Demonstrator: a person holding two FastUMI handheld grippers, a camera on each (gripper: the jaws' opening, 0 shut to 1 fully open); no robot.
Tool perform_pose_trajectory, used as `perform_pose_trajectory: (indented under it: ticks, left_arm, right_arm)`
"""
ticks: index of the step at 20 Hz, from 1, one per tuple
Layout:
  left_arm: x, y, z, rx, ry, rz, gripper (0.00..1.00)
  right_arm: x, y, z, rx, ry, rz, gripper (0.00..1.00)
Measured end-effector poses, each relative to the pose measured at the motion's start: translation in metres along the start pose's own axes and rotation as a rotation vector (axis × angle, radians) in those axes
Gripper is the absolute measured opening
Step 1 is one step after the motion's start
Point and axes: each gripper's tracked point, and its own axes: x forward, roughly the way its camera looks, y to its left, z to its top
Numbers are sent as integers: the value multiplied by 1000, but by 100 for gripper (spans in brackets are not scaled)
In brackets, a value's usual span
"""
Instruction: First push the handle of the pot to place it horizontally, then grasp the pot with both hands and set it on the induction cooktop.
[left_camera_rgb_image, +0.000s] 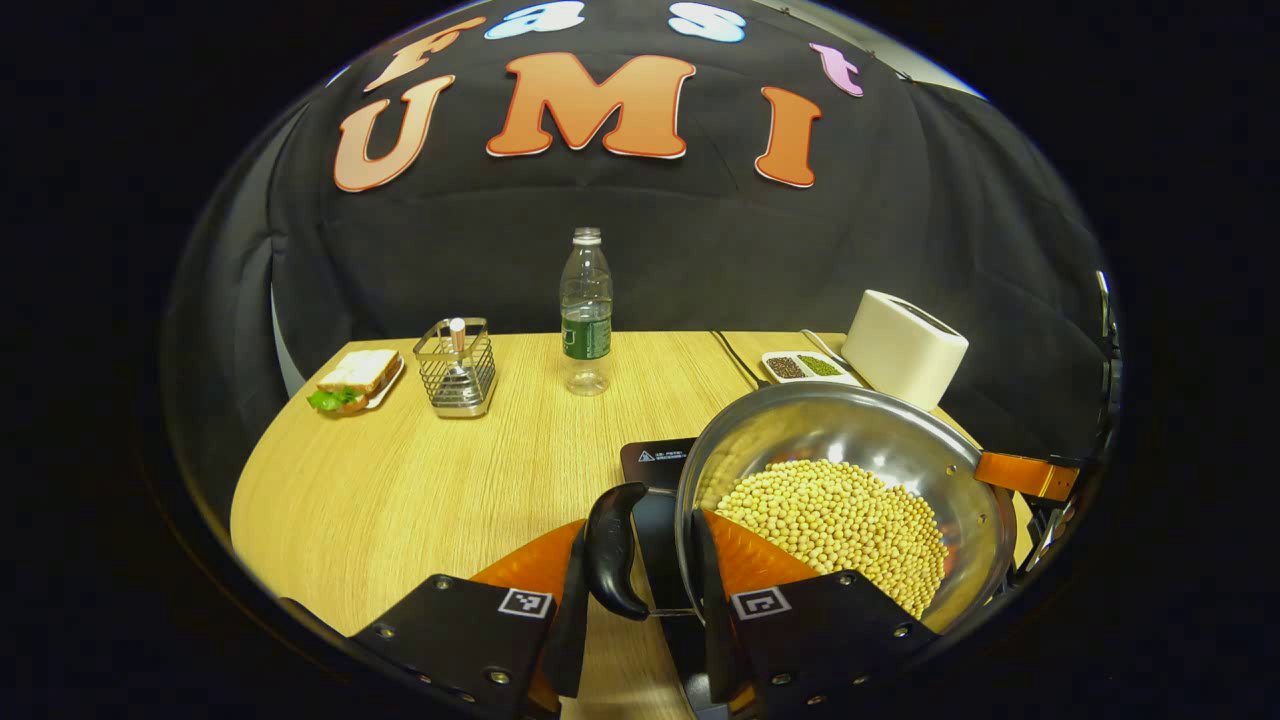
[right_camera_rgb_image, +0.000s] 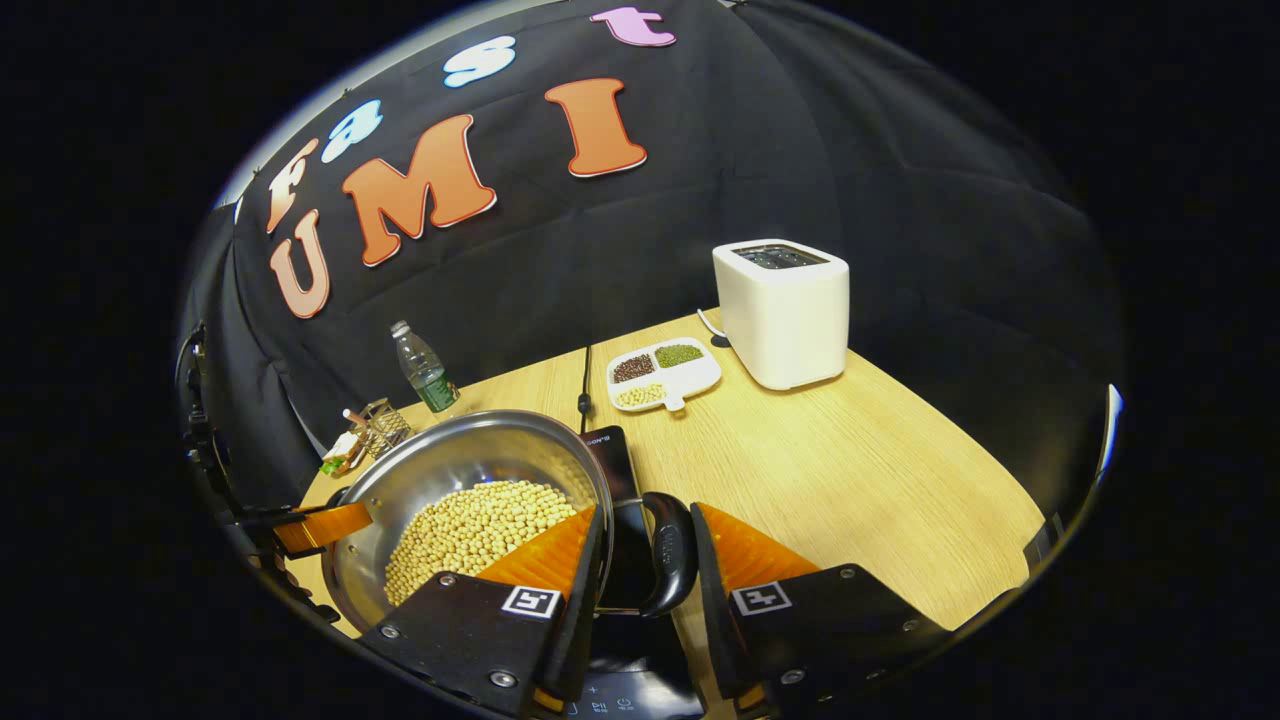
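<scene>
Our left gripper is clenched on the pot's black side handle, one finger on each side of it. Our right gripper grasps the opposite black handle the same way, its left finger lying against the pot's rim. The steel pot, holding a heap of soybeans, sits over the black induction cooktop, whose glass shows under and beside it; we cannot tell whether the base is touching the surface. In the left gripper view the other gripper shows at the pot's far rim.

Beyond the pot on the wooden desk, a cord runs back from the cooktop. A white divided dish of beans lies just beside a white toaster. Farther off stand a clear plastic bottle with a green label, a wire holder and a plate with a sandwich near the desk's edge.
</scene>
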Motion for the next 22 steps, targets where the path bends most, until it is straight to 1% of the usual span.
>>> perform_pose_trajectory:
  ticks: [1, 2, 3, 5, 6, 7, 8, 9, 11, 13, 15, 16, 18, 19, 20, 21, 22]
  left_arm:
    - [-1, 0, 4, -9, -11, -8, 51]
    - [-5, 0, 2, -17, -3, -15, 52]
    - [-9, 1, 11, -3, -34, -15, 53]
    - [-25, 2, 37, 21, -106, -13, 58]
    - [-35, 6, 48, 28, -144, -1, 53]
    - [-47, 10, 59, 32, -181, 13, 54]
    - [-62, 16, 70, 33, -224, 32, 58]
    - [-77, 20, 83, 37, -265, 44, 66]
    - [-117, 22, 110, 51, -350, 50, 66]
    - [-163, 21, 144, 66, -453, 57, 66]
    - [-211, 26, 172, 66, -548, 83, 66]
    - [-233, 24, 177, 68, -582, 83, 64]
    - [-279, 23, 188, 85, -646, 82, 66]
    - [-303, 26, 192, 105, -674, 107, 75]
    - [-325, 33, 193, 125, -710, 153, 84]
    - [-346, 38, 198, 144, -754, 197, 94]
    - [-365, 39, 200, 149, -792, 227, 93]
  right_arm:
    - [0, 0, -2, -1, 5, 4, 48]
    - [0, 1, -2, -7, 6, 5, 51]
    - [-2, 0, -1, -18, 5, 2, 52]
    - [-11, -6, 16, -63, -57, -38, 58]
    - [-18, -6, 26, -86, -87, -51, 67]
    - [-28, -1, 36, -103, -112, -48, 75]
    - [-39, 4, 46, -113, -135, -39, 92]
    - [-49, 7, 55, -123, -160, -33, 95]
    - [-74, 15, 77, -153, -214, -22, 96]
    - [-107, 22, 107, -178, -294, -26, 95]
    - [-147, 36, 132, -184, -369, 12, 95]
    - [-166, 45, 142, -186, -401, 36, 95]
    - [-202, 51, 158, -197, -457, 55, 95]
    - [-221, 53, 167, -208, -487, 58, 95]
    - [-239, 55, 174, -219, -518, 59, 100]
    - [-256, 56, 178, -230, -545, 58, 95]
    - [-271, 58, 180, -240, -567, 59, 95]
